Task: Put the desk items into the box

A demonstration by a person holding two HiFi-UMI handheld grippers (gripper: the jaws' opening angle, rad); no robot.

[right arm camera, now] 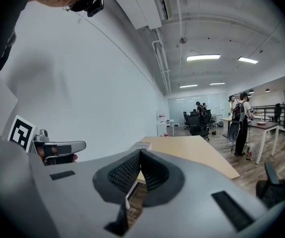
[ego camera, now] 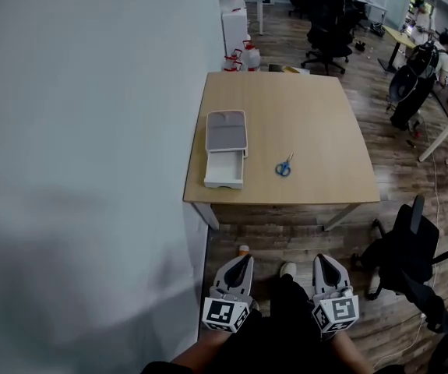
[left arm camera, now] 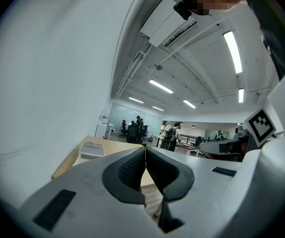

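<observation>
Scissors (ego camera: 283, 166): blue-handled, lying flat on the table's near half, just right of the box and apart from it, blades pointing toward the far side.
Box (ego camera: 225, 148): grey-topped, on the left part of the table close to its left edge, white drawer pulled out toward the near edge; seen from the left gripper view as a low grey shape (left arm camera: 91, 150) on the tabletop.
Table (ego camera: 309, 123): light wood, square, pushed against the wall on its left.
Left gripper (ego camera: 243, 258): held low in front of the body, short of the table's near edge, over the floor; jaws pressed together with nothing between them (left arm camera: 145, 150).
Right gripper (ego camera: 322, 258): beside the left one at the same height, also short of the table; jaws closed tip to tip and empty (right arm camera: 140, 152).
Wall (ego camera: 83, 131): plain pale surface filling the left side.
Floor (ego camera: 286, 232): wood planks under and around the table.
Office chair (ego camera: 407, 252): black, near right, well apart from the table's corner.
Person (ego camera: 442, 53): standing at the far right beside another desk.
</observation>
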